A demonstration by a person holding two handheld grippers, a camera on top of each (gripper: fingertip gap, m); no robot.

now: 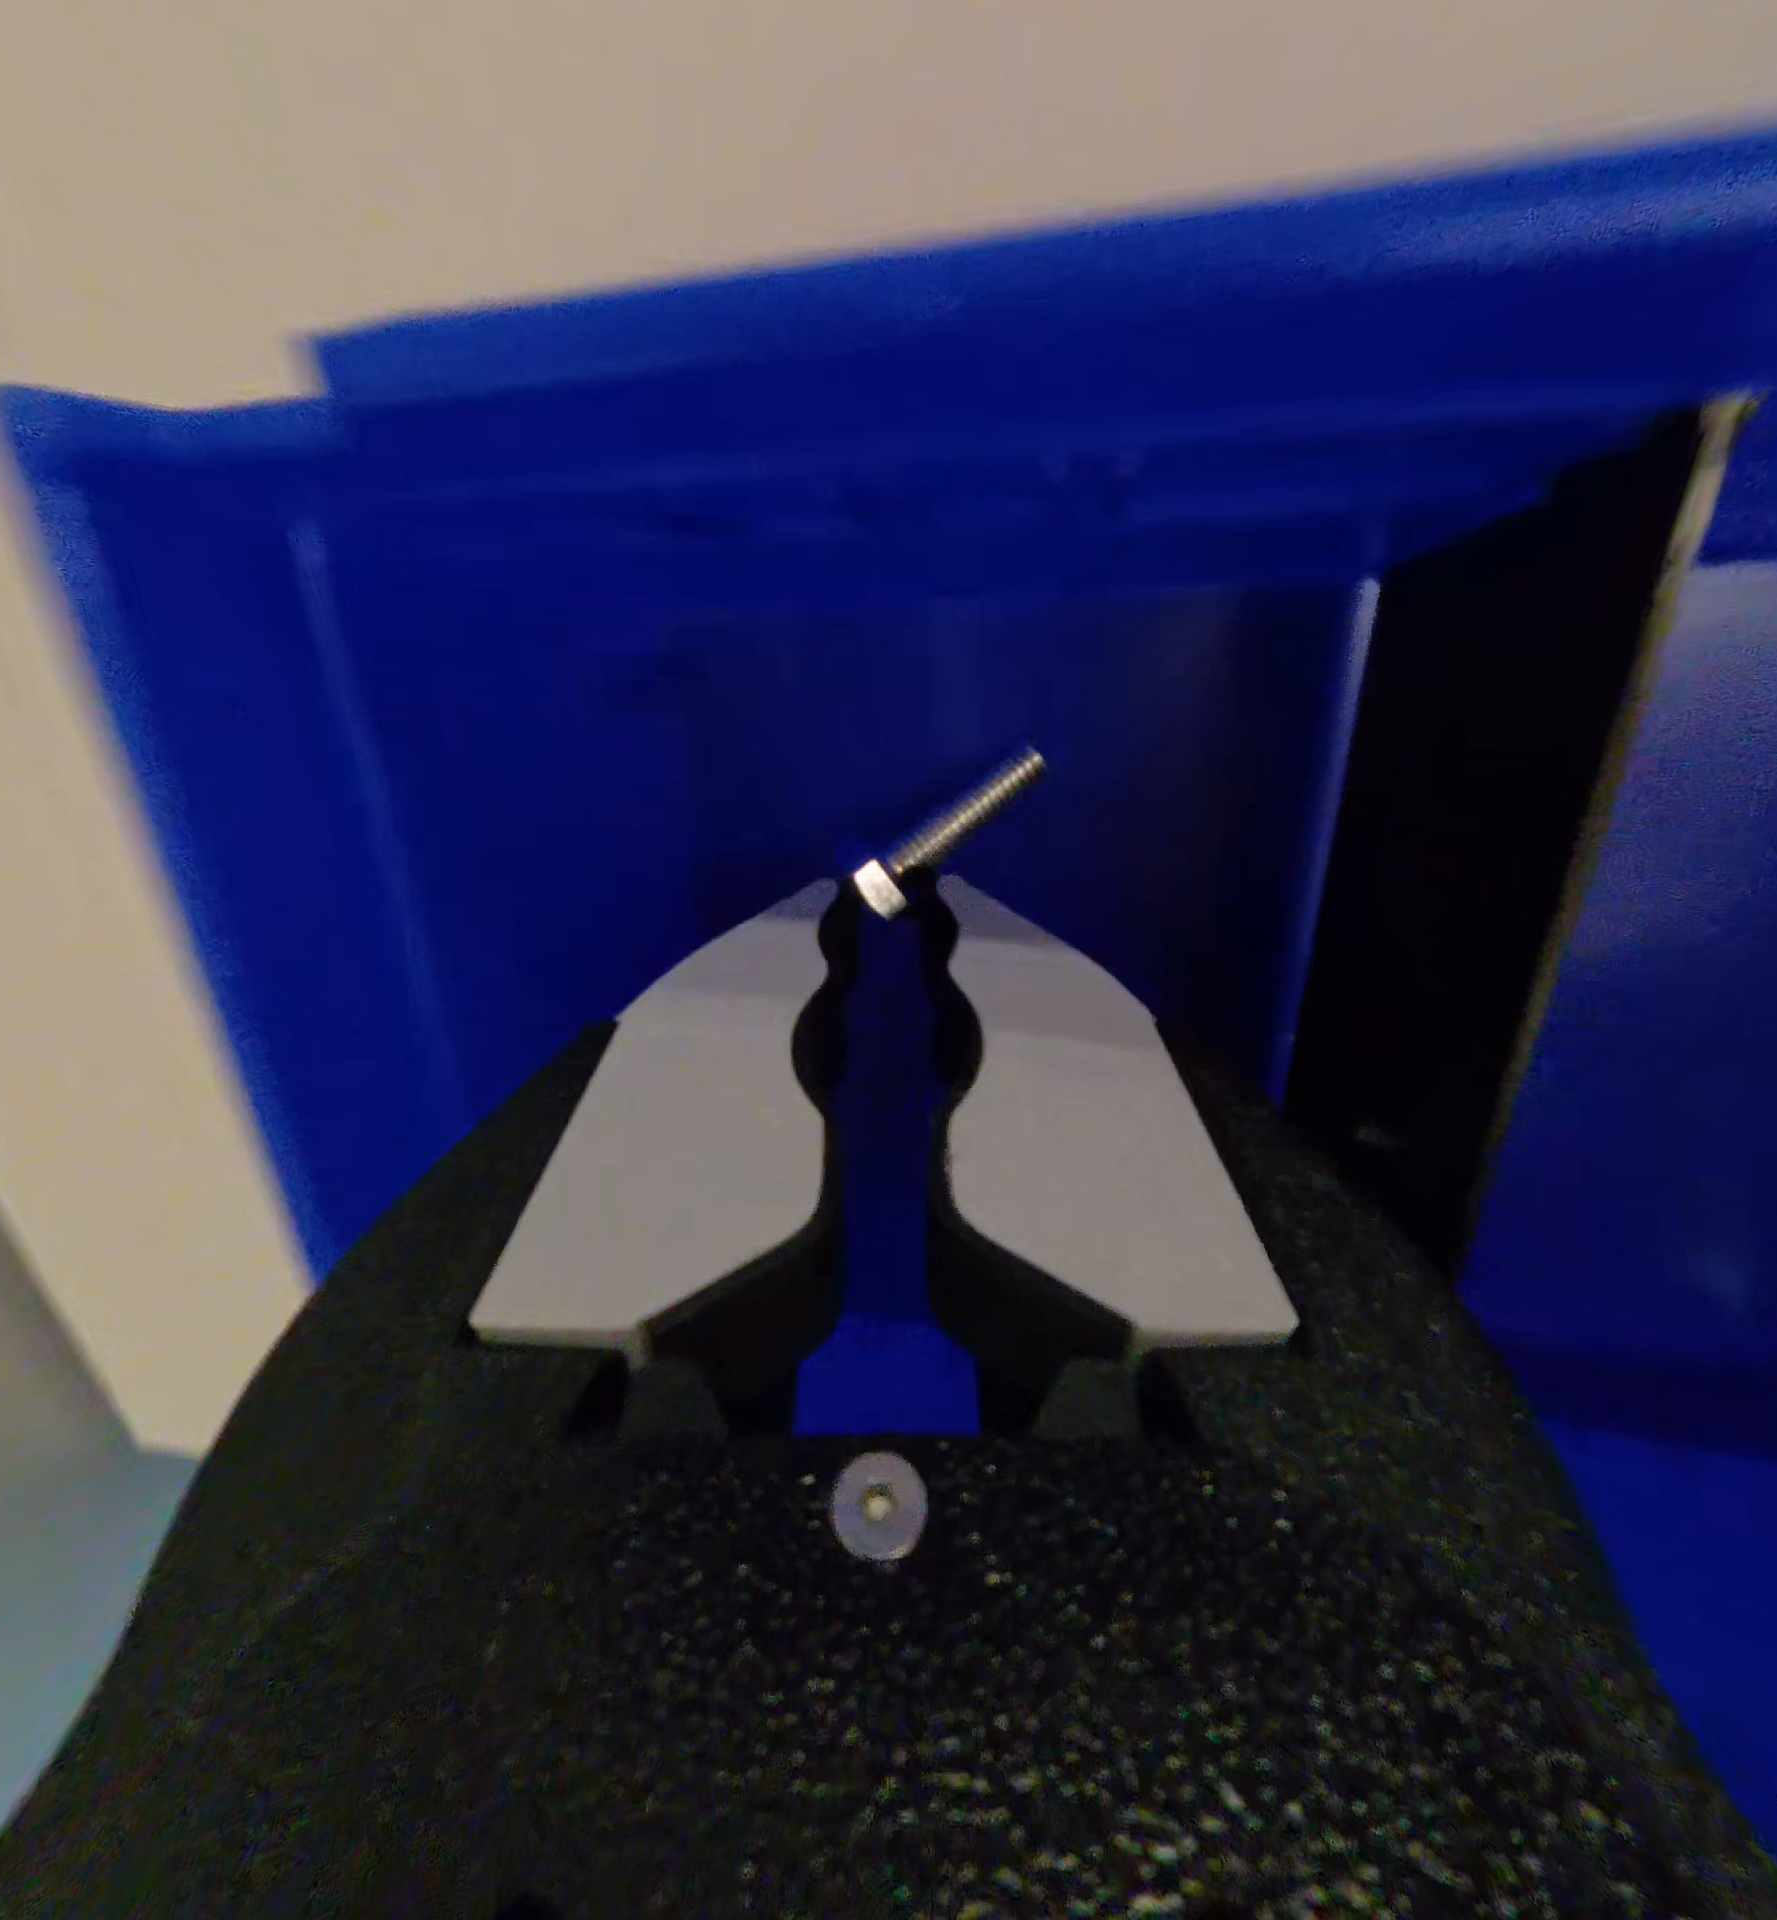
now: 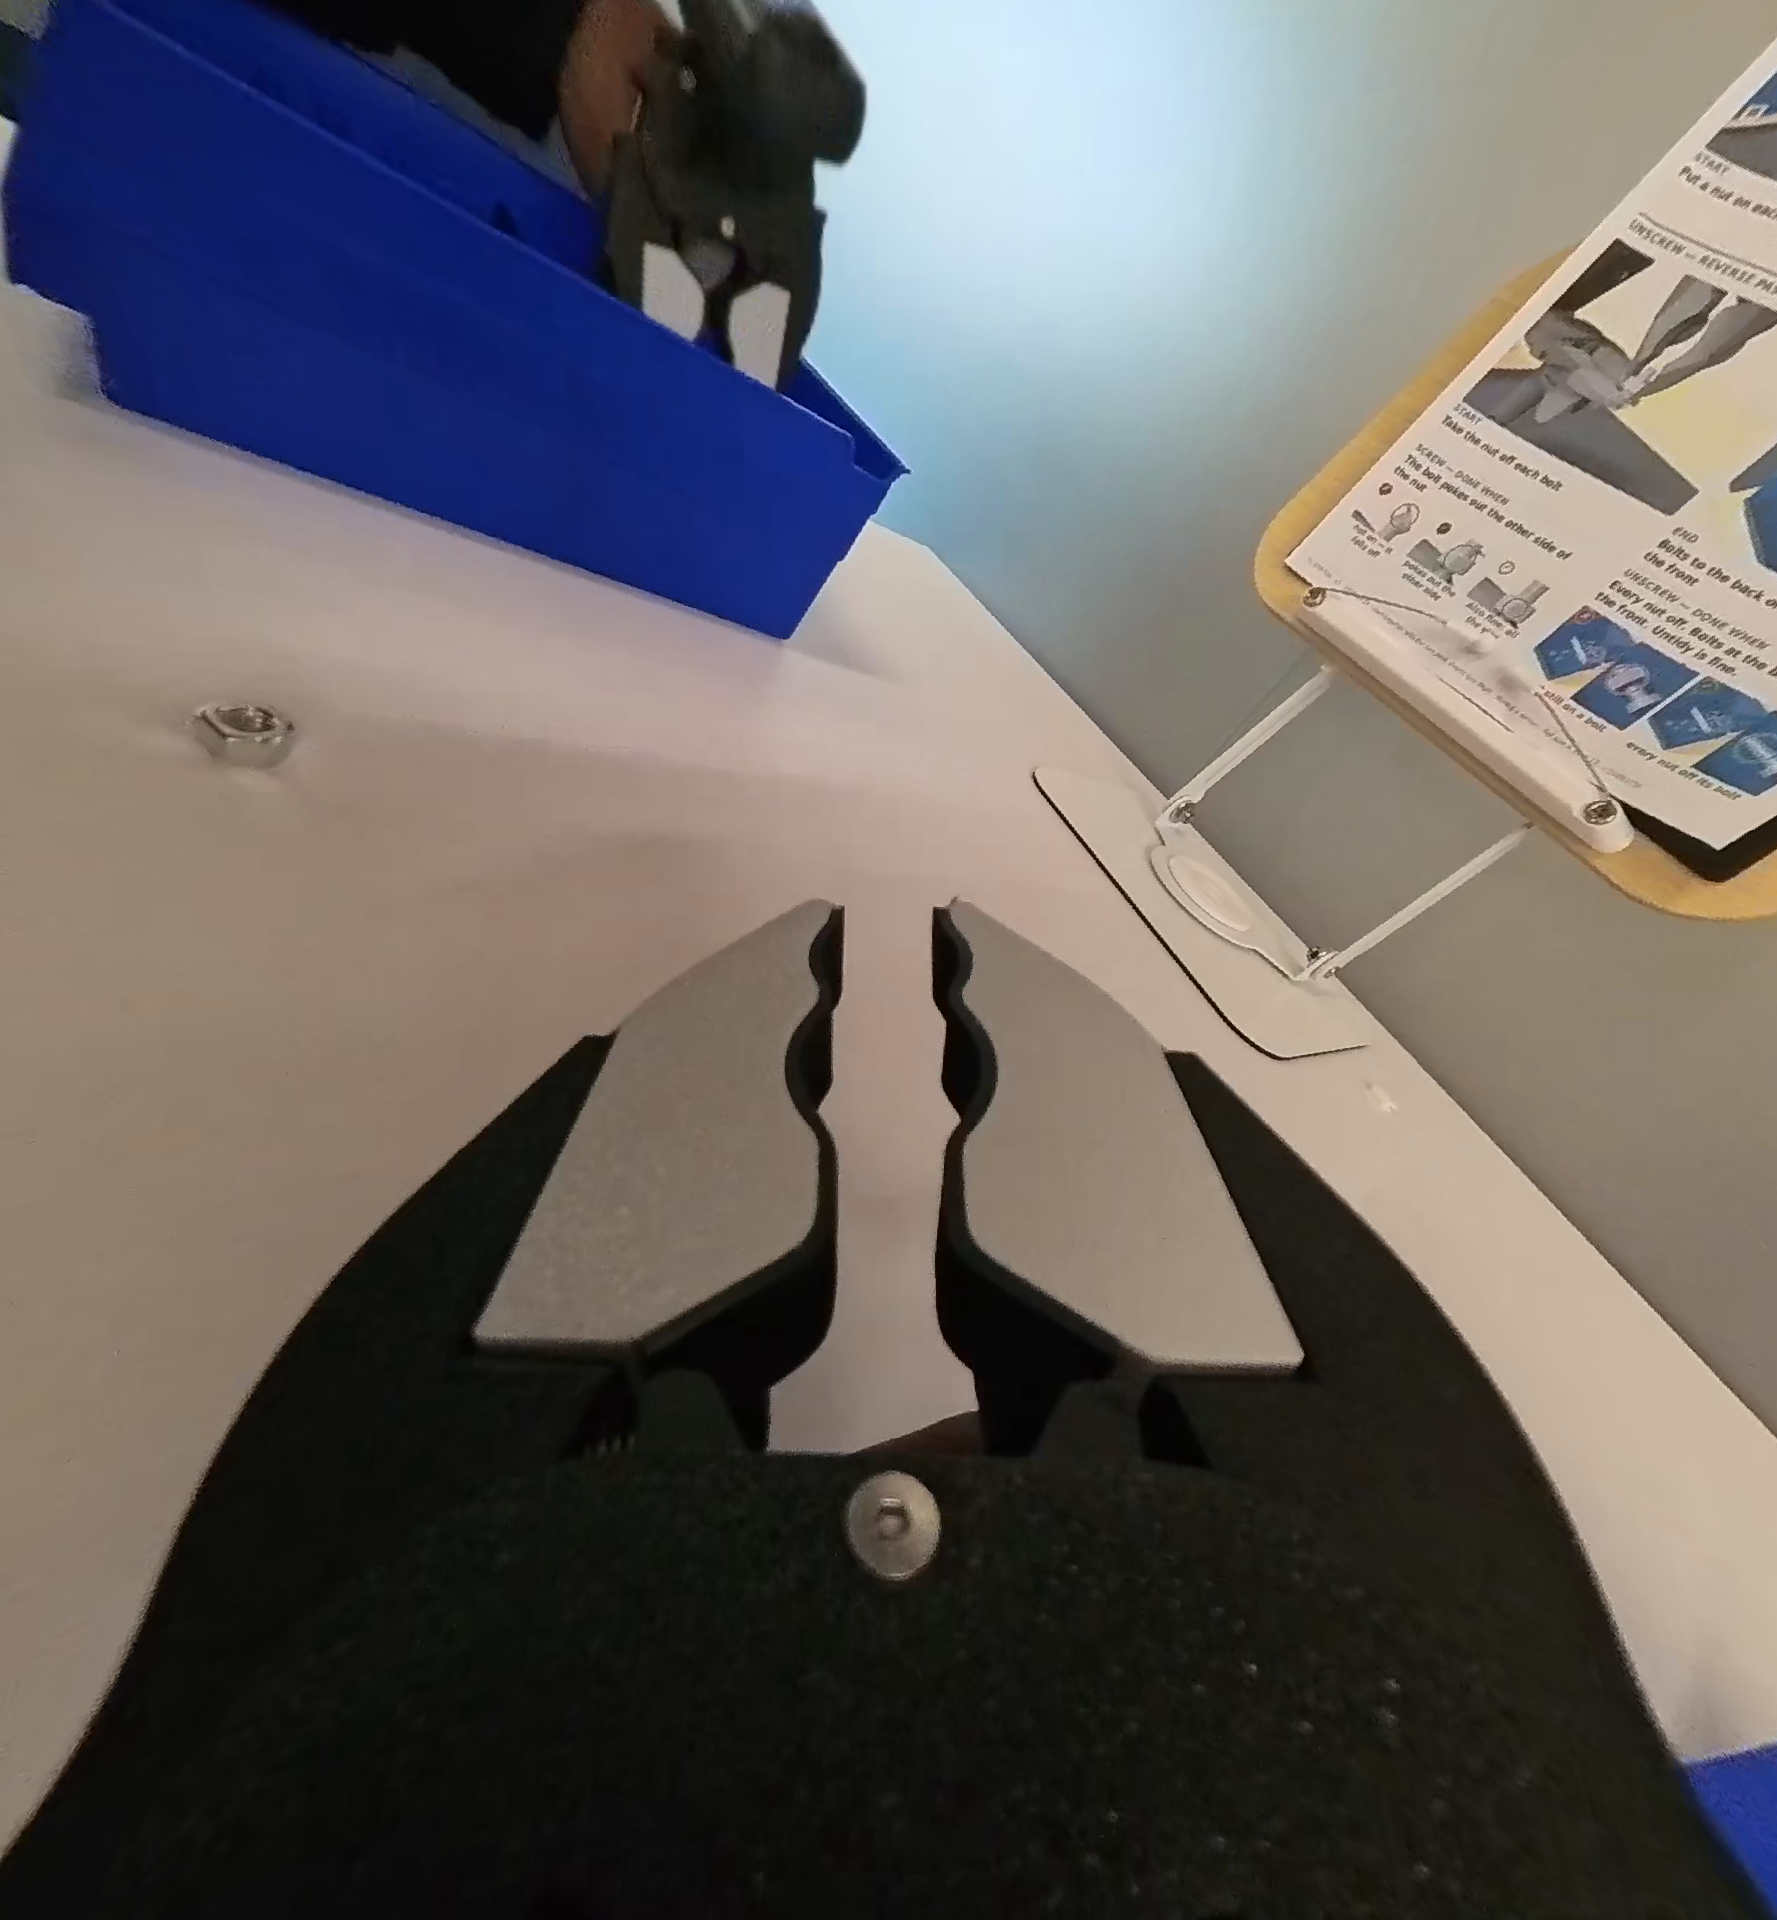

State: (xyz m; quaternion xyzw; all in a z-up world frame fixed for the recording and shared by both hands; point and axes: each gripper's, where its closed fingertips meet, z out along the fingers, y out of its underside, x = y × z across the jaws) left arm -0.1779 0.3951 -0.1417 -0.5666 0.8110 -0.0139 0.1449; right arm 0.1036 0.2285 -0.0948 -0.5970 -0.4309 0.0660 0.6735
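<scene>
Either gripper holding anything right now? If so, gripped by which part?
Left gripper pinches a small silver metal bolt by its hex head at the fingertips, threaded shaft sticking out past them. Right gripper holds nothing, jaws apart.

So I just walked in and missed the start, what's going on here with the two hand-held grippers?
A person works a hand-held gripper in each hand. The left hand-held gripper pinches a small silver bolt by its head at the fingertips, the threaded end pointing up and away, over a blue bin. The right hand-held gripper is open with nothing in it, above the white table, where a loose silver nut lies.
</scene>
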